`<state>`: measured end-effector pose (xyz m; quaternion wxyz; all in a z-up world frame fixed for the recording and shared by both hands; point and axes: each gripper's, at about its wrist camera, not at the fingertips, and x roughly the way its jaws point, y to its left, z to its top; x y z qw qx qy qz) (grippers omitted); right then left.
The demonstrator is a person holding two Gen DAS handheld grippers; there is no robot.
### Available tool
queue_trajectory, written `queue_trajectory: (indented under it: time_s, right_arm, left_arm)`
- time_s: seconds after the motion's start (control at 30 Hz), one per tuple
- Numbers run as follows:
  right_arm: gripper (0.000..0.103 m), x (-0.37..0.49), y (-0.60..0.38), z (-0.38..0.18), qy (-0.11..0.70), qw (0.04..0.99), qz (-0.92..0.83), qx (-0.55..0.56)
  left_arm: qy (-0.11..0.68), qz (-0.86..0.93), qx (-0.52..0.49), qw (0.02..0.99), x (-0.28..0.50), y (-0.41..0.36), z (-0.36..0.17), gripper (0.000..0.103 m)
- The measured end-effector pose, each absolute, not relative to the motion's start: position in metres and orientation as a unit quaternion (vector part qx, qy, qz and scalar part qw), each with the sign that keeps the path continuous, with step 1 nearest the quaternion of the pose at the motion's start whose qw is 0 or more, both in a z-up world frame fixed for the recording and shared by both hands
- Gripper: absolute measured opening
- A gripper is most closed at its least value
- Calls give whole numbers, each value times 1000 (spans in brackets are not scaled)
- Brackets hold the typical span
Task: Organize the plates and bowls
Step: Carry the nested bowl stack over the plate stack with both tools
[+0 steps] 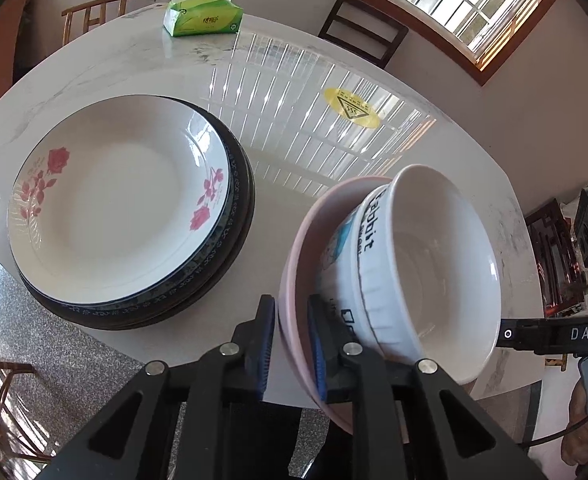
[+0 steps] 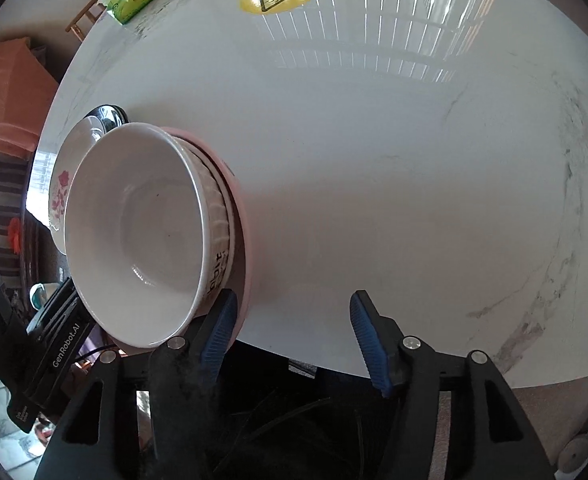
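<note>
A white bowl [image 1: 434, 264] printed with black lettering sits nested in a pink bowl [image 1: 298, 248], both tilted near the table's front edge. My left gripper [image 1: 293, 340] is shut on the pink bowl's near rim, one pad on each side of it. To the left, a white plate with red roses [image 1: 122, 200] tops a stack of dark plates [image 1: 242, 208]. In the right wrist view the white bowl [image 2: 134, 232] and the pink rim [image 2: 242, 216] lie left of my right gripper [image 2: 292, 332]. That gripper is open and holds nothing, its left finger [image 2: 218, 328] close beside the pink rim.
The white marble table [image 2: 374, 160] carries a green tissue pack [image 1: 204, 14] at the far side and a yellow warning sticker [image 1: 352, 108]. A dark chair [image 1: 362, 30] and a wooden chair [image 1: 94, 12] stand behind it. The table's front edge runs just under both grippers.
</note>
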<state>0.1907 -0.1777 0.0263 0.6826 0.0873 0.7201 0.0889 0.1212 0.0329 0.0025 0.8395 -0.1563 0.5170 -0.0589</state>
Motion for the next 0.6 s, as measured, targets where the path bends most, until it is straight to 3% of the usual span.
queue_trajectory:
  time_s: [0.2,0.33,0.37,0.47,0.6]
  right_arm:
    - [53,185,-171,19,672,727,117,82]
    - [47,180,-173,21,651,737,168,77]
    - [43,181,-173,19,647,737,180,79]
    - [16,176,-159,19,645,730,220,56]
    - [16,171,-159,17,647,728,223,47]
  left_arm:
    - [514,-61,-148,843,122,32,3,17]
    - [503,-76,-164,845,119,36,3,17]
    - [498,-77,-160,849,119,34,4,15]
    - [476,-82,-142,864,116,26,12,14]
    - [461,-84,-139,873,115,24,15,14]
